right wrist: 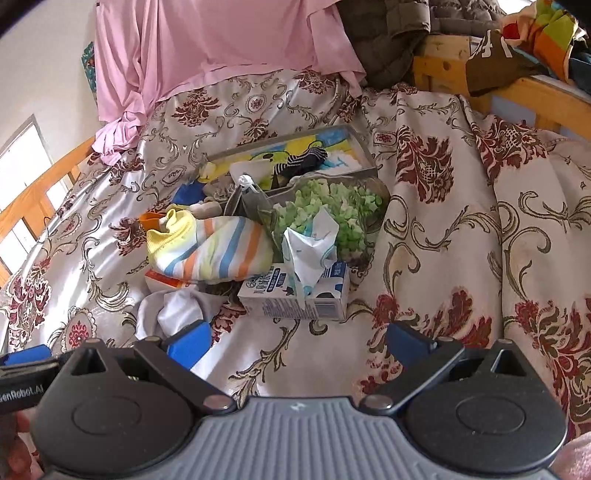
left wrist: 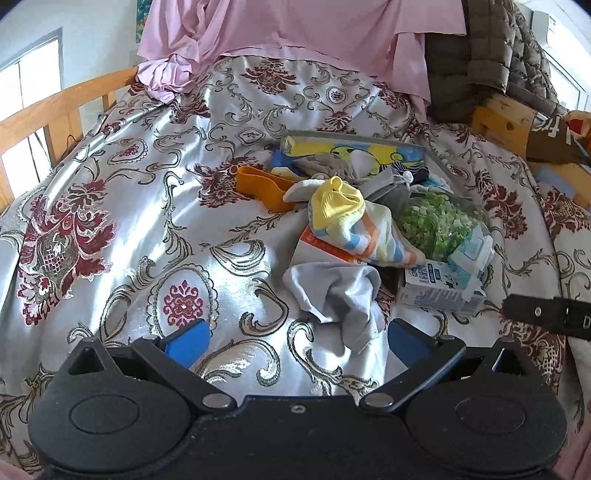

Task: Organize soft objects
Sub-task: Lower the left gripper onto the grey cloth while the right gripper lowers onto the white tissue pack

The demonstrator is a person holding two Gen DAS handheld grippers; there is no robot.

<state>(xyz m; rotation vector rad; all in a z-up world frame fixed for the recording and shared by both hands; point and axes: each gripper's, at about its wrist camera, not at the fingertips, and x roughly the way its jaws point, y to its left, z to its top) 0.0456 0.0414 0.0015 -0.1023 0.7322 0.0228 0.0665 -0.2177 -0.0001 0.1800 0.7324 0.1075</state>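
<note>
A: Surface first. Bed with a shiny silver bedspread [left wrist: 155, 206], dark red flowers and grey scrolls on it, sun glare across the left part. Wooden rail [left wrist: 48, 107] on the left side, window [left wrist: 29, 70] behind it. Pink sheet [left wrist: 280, 29] hangs at the head, a dark quilted jacket [left wrist: 491, 48] to its right.

B: Tongs?

A: Left gripper [left wrist: 295, 338] spread wide, nothing between the blue pads, low over the bedspread. A grey cloth [left wrist: 340, 291] lies just ahead, its tip reaching between the pads; can't tell if it touches. Right gripper [right wrist: 299, 339] also spread wide and empty, just short of a tissue box [right wrist: 295, 295].

B: Pile?

A: Mid-bed, ahead of both. Striped sock [right wrist: 214, 251] with a yellow cuff sits on top, over a white and orange packet [left wrist: 325, 247]. Bag of green pieces [right wrist: 332, 206] to its right, touching the tissue box. Behind them a shallow box [right wrist: 364, 147] with a yellow and blue cartoon print, small dark striped socks [right wrist: 306, 158] inside. Orange band [left wrist: 262, 184] left of the pile, on the spread.

B: Far right?

A: A wooden frame [right wrist: 436, 70], colourful clothes [right wrist: 546, 33] on it.
</note>
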